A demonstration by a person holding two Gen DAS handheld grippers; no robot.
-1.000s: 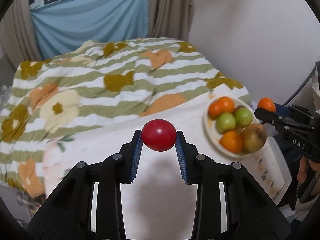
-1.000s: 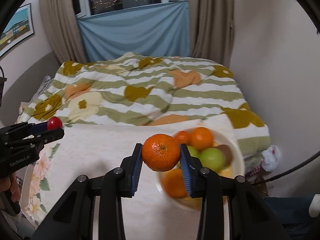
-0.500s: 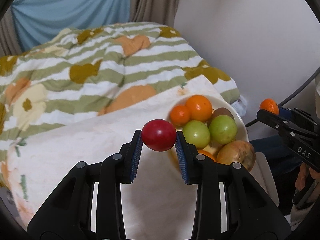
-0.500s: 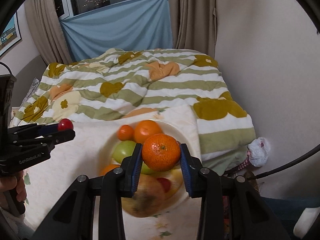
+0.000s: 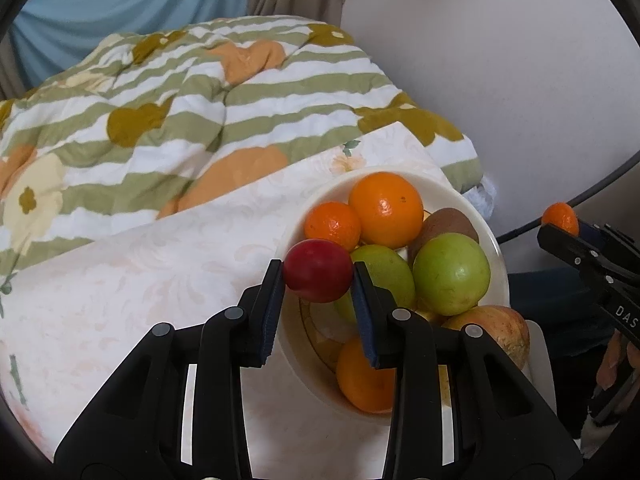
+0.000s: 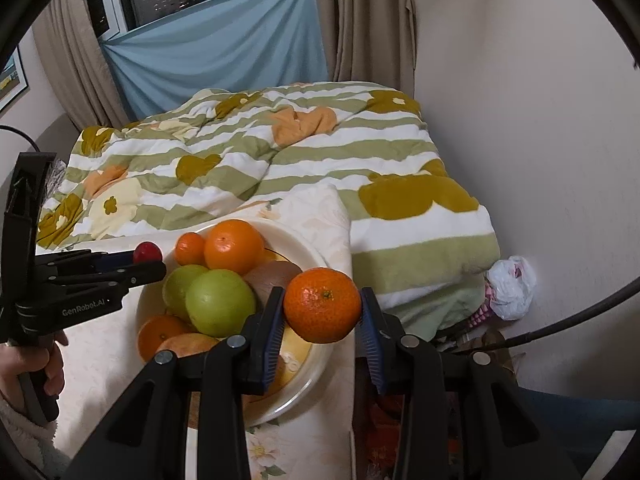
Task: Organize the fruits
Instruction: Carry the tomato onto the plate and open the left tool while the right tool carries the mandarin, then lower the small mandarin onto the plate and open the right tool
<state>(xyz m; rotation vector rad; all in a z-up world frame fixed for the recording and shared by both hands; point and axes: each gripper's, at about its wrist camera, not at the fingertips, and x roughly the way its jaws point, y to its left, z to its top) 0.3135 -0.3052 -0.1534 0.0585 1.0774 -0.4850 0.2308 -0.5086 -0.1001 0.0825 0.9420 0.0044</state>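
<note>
Over the bowl's near-left rim: left hand-held gripper, clenched on a red fruit held between its blue pads.
Red fruit against the bowl: in the left wrist view it overlaps the white bowl at the rim, just in front of a small tangerine and a green apple; whether it touches them I cannot tell.
Right side of the bowl: right hand-held gripper, clenched on a mandarin gripped at its two sides.
Mandarin against the bowl: it sits in front of the bowl's right part, beside a brown kiwi; contact with the pile cannot be told.
Bowl contents: a large orange at the far side, a second green apple to the right, another orange at the near side, a reddish-yellow apple near right.
Bowl position: on the worktop, which carries a pale floral cloth, at its far right corner.
Behind the worktop: a bed with a green-striped quilt, a blue cloth under the window beyond it.
Far right, by the wall: a white plastic bag on the floor.
Person: a hand grasps the left tool's handle at the left edge of the right wrist view.
</note>
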